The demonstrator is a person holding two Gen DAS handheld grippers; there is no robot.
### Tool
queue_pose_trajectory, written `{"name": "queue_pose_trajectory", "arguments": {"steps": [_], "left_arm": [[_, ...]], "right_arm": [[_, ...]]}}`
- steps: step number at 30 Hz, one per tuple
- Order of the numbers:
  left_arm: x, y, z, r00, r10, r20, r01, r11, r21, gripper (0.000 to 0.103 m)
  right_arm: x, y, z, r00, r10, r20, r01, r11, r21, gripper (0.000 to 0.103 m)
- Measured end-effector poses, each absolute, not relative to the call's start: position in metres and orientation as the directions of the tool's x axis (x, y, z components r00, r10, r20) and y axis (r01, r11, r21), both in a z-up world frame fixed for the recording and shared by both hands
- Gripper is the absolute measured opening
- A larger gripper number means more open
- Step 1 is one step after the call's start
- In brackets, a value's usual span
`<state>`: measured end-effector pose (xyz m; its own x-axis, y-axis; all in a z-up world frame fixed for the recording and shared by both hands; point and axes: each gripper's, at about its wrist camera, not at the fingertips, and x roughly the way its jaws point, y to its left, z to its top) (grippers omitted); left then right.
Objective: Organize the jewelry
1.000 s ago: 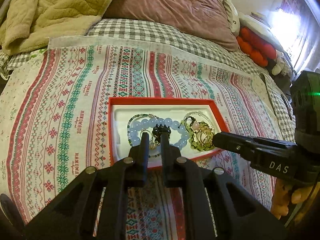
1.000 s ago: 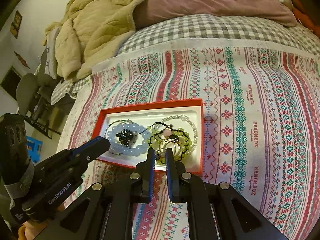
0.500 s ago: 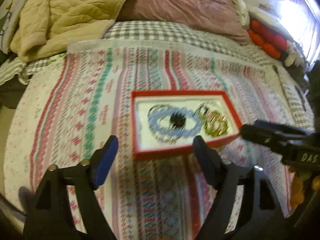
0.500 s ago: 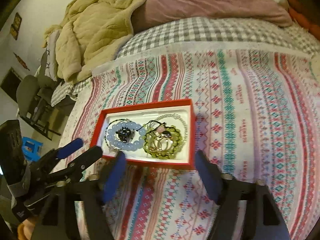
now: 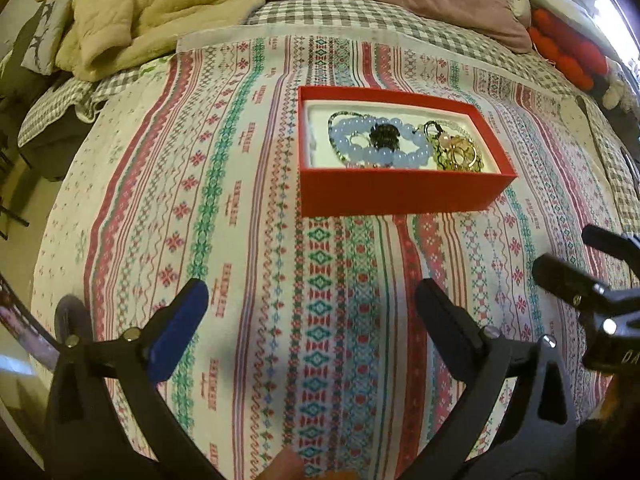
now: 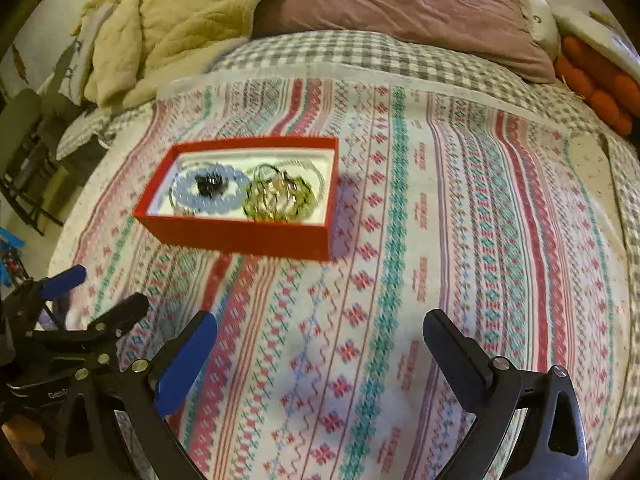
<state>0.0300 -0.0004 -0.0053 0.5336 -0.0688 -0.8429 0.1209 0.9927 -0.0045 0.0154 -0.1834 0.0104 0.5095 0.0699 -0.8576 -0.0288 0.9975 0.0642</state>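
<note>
Box (image 5: pixel 400 194) lengthwise left-right; jewelry (image 5: pixel 394 144) inside

A patterned bedspread (image 5: pixel 280 240), banded with red, green and blue cross-stitch motifs on white, is spread across the bed. Beyond its far edge a grey-and-white checked sheet (image 6: pixel 360 54) is seen, and on that sheet, further back, a large mauve pillow (image 6: pixel 400 4) is laid. To the left of the pillow a crumpled beige quilted blanket (image 5: pixel 160 12) is heaped. To the right of the pillow a cluster of rounded orange-red plush shapes (image 5: pixel 568 48) is set at the bed's edge. Left of the blanket, off the bed, part of a dark chair (image 6: pixel 28 132) is visible, though its details are blurred.
</note>
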Motion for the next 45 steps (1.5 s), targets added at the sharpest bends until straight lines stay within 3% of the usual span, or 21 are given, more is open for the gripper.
{"name": "queue_pose_trajectory", "arguments": {"steps": [45], "left_arm": [[0.028, -0.005, -0.012, 0.517, -0.067, -0.853, 0.124, 0.992, -0.004, 0.102]], "right_arm": [[0.018, -0.178, -0.008, 0.446, 0.032, -0.894, -0.011, 0.999, 0.031, 0.103]]}}
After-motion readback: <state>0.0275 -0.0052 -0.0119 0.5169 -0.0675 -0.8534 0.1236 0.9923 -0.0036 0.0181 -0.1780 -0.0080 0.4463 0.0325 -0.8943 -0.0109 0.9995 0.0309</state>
